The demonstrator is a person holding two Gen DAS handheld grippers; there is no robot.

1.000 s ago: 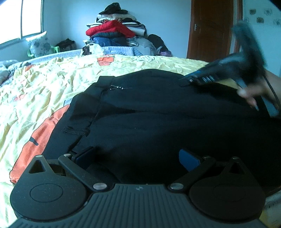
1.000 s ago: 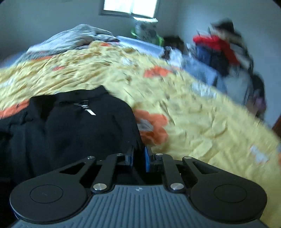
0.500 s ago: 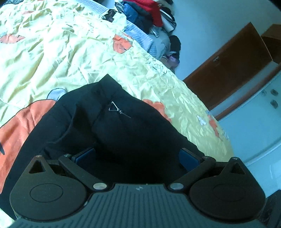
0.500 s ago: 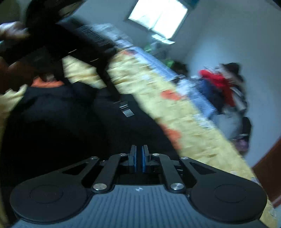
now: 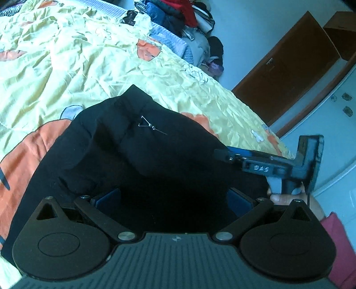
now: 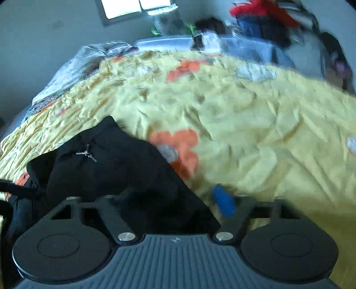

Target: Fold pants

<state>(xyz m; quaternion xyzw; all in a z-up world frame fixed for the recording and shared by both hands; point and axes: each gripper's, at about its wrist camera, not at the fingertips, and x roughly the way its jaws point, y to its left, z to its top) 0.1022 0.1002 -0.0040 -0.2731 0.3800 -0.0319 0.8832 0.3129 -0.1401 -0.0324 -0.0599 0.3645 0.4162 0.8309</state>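
Observation:
Black pants [image 5: 155,160] lie bunched on the yellow flowered bed cover [image 5: 66,66], with a metal zip pull [image 5: 151,127] on top. My left gripper [image 5: 173,197] hangs over their near part, open wide, with dark cloth below the gap and both blue pads [image 5: 106,197] bare. The right gripper [image 5: 222,154] comes in from the right, its tip at the pants' right edge. In the blurred right wrist view, the right gripper [image 6: 175,199] has its jaws opening. One blue pad [image 6: 223,202] is clear of the cloth, and the pants' edge [image 6: 169,195] runs between the fingers.
A heap of clothes [image 5: 189,20] is piled at the far side of the bed, with a brown door [image 5: 289,73] to its right. A hand [image 5: 280,196] and a red sleeve [image 5: 340,244] hold the right gripper. A window [image 6: 138,7] is on the far wall.
The right gripper, shut half a second ago, now has its jaws apart and has swung to the pants' right edge. The left view rolled early on, then held still.

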